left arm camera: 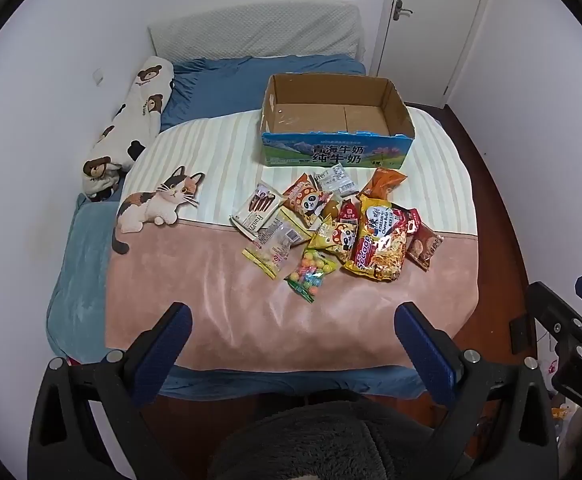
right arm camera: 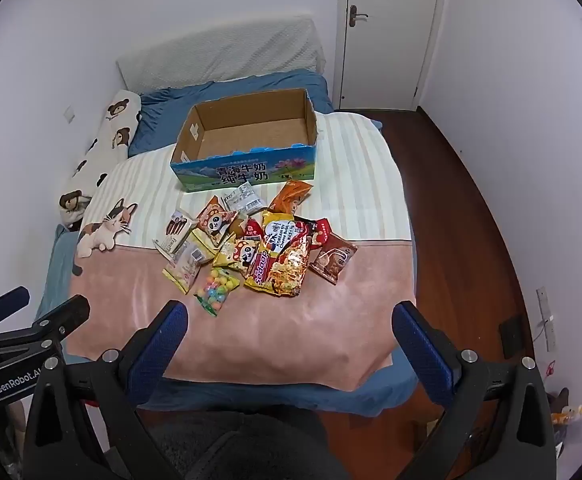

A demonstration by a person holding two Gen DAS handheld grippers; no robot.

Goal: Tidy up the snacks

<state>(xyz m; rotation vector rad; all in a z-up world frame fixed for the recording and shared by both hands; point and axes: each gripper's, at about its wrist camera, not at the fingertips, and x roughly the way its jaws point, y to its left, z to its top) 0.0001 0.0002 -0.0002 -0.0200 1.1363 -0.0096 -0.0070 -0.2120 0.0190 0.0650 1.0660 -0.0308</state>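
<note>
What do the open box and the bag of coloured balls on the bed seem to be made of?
The open box: corrugated cardboard, judging by the plain brown matte inside; its printed blue front looks slightly glossy.
The bag of coloured balls: most likely thin clear plastic film, since the balls show through and it shines a little.

An open cardboard box (left arm camera: 337, 120) with a blue printed front stands upright and empty. Just in front of it a loose pile of snack packets (left arm camera: 331, 224) lies flat and overlapping: a yellow noodle pack (left arm camera: 377, 240), panda-print bags (left arm camera: 307, 202), a clear bag of coloured candy balls (left arm camera: 311, 270) farthest from the box.
</note>
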